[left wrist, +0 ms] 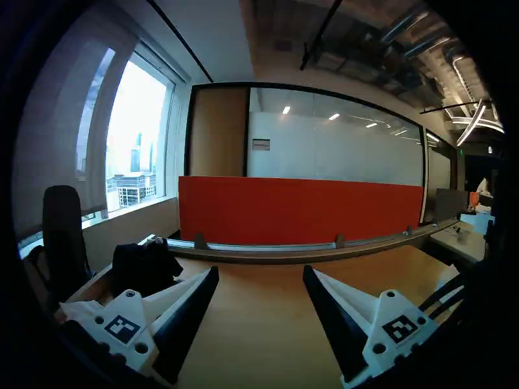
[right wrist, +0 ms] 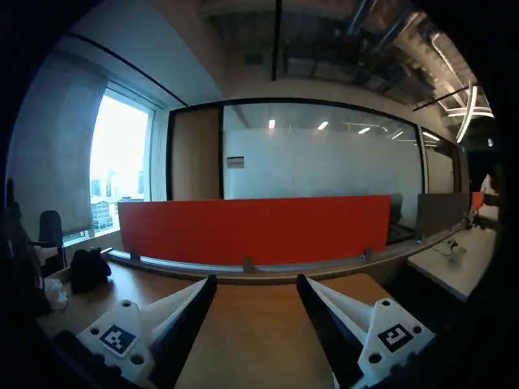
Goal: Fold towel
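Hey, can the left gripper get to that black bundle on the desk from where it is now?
Probably yes. The left gripper is open, and the black bundle lies just beyond its left-hand finger on the desk, with nothing between them.

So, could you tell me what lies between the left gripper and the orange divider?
Bare desk, then a metal rail at the divider's foot, in the left gripper view.

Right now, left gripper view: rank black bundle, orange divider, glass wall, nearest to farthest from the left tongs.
1. Black bundle, on the desk, left of the left tongs.
2. Orange divider, along the desk's far edge.
3. Glass wall, behind the divider.
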Demonstrator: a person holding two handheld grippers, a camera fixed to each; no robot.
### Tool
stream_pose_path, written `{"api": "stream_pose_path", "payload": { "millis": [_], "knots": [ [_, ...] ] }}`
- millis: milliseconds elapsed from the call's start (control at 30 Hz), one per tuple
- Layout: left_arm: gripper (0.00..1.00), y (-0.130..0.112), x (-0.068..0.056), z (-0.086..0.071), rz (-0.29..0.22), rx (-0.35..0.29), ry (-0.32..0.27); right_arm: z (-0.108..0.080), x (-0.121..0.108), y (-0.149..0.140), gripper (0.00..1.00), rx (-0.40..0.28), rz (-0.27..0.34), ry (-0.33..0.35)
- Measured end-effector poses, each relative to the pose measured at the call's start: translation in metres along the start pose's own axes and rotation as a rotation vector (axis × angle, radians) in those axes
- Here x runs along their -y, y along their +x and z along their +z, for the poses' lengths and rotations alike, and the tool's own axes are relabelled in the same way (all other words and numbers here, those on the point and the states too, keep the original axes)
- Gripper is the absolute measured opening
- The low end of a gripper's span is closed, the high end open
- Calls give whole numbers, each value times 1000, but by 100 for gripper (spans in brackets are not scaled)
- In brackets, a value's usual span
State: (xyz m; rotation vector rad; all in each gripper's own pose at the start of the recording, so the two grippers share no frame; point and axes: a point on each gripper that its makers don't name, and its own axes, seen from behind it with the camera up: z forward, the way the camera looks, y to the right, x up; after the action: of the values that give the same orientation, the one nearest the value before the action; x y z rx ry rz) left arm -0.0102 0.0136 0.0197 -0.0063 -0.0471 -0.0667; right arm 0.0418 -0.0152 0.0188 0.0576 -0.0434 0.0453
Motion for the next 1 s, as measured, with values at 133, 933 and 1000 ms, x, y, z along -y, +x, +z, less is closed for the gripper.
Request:
{"api": "stream_pose_path", "payload": {
  "millis": [133, 933, 1000],
  "knots": [
    [96, -2, 0, 0, -2, -1, -1, 0, 6, 3, 96, 0, -3, 2],
    [96, -55, 8, -3, 9, -21, -4, -10, 42, -21, 96, 13, 2, -8],
    [96, -61, 9, -3, 7, -26, -1, -11, 44, -23, 96, 14, 5, -9]
  ]
}}
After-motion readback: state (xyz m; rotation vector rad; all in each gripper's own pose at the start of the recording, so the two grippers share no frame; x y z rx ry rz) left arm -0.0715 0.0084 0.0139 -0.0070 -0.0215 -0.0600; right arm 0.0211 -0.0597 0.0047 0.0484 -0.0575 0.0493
